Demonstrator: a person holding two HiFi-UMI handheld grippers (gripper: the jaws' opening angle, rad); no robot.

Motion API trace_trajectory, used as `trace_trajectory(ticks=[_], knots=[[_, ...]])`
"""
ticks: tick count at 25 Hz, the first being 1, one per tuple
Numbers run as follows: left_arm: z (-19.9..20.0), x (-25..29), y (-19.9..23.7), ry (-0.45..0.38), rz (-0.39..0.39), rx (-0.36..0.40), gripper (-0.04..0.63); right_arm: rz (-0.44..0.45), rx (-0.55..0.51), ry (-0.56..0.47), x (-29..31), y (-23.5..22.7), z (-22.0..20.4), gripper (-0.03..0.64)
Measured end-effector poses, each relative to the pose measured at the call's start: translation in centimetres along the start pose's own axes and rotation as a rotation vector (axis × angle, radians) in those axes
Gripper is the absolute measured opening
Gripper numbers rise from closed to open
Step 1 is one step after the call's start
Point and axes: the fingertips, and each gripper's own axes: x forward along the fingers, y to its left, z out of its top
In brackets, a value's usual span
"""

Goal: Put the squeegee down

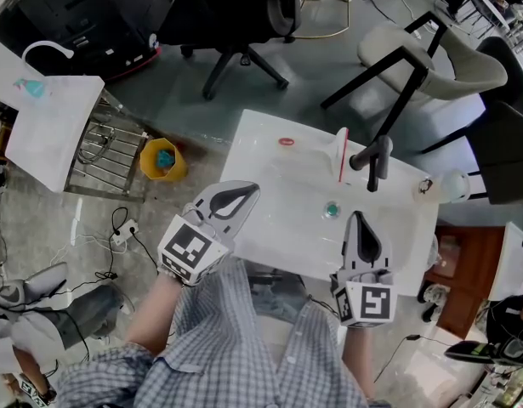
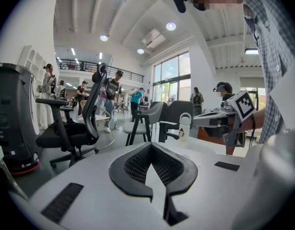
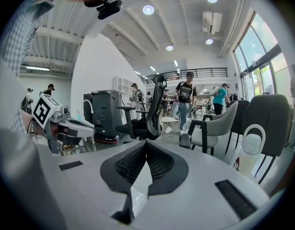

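Note:
A white squeegee (image 1: pixel 339 153) with a red edge lies in the white sink (image 1: pixel 270 219), just left of the black faucet (image 1: pixel 373 160). No gripper touches it. My left gripper (image 1: pixel 247 193) hovers over the sink's front left edge, jaws shut and empty. My right gripper (image 1: pixel 359 219) is above the front right part of the basin, near the green drain (image 1: pixel 332 209), also shut with nothing in it. The left gripper view shows the left gripper (image 2: pixel 151 145) with its tips meeting, and the right gripper (image 2: pixel 224 119) off to the side. In the right gripper view the right gripper (image 3: pixel 146 143) has its tips together too.
A small red oval (image 1: pixel 286 141) sits on the sink's back rim. A black office chair (image 1: pixel 235 15) and grey chairs (image 1: pixel 431 62) stand beyond the sink. A yellow bucket (image 1: pixel 162 160), a wire rack (image 1: pixel 99 147) and floor cables (image 1: pixel 121 228) are at the left. A white bottle (image 3: pixel 250 152) stands at the right.

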Motion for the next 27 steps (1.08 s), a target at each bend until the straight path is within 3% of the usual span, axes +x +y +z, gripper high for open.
trace_trajectory(ticks=[12, 27], knots=[[0.3, -1.2, 2.9, 0.004, 0.078, 0.023, 0.007, 0.001, -0.006, 0.006, 0.1, 0.3, -0.1, 0.009], [0.4, -2.6, 5.5, -0.010, 0.166, -0.001, 0.007, 0.004, -0.002, 0.044, 0.1, 0.6, -0.5, 0.009]])
